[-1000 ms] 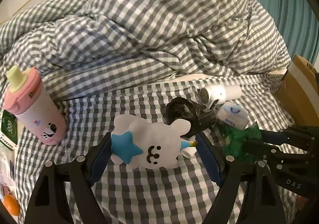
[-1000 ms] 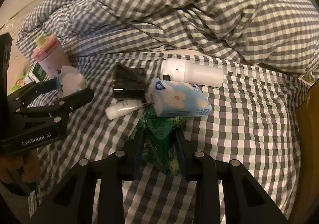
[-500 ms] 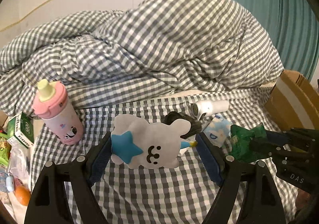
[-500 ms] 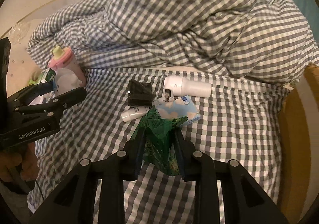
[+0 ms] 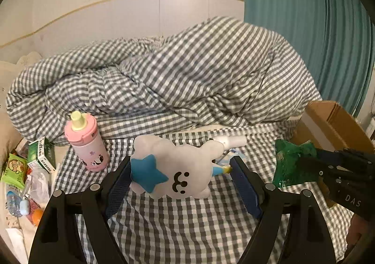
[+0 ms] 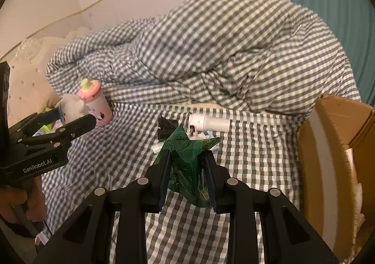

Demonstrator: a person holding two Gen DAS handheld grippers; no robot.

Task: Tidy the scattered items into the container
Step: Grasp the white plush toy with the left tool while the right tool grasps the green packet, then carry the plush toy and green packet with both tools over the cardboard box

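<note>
Left gripper (image 5: 180, 170): jaws set wide, clamped on a white plush toy (image 5: 178, 167) with a blue star patch and a printed smiling face; the toy spans the gap between the blue pads and hangs clear of the checked bedsheet (image 5: 187, 228).

Right gripper (image 6: 187, 172): jaws drawn in narrow, pinching a crumpled green foil packet (image 6: 187, 165), which is likewise off the sheet. In the left wrist view this packet sits at the right, close to the box.

Container: a brown cardboard box (image 6: 328, 158) stands at the right edge of the bed, its near wall upright and a flap open at the far side. A pale liner or padding shows at its inner rim; what else the box holds cannot be told from either view. Neither held item is over or inside it.

On the sheet, mid-bed: a white cylindrical device (image 6: 208, 123) lying on its side, a black object (image 6: 166, 128) just left of it, and a pale blue-printed pack partly hidden behind the packet.

Far left: a pink bottle (image 5: 85, 144) with a yellow-green spout stands upright. Beyond the bed's left edge lies a heap of small cartons and packets (image 5: 30, 163). A rumpled checked duvet (image 5: 175, 83) fills the far side.
</note>
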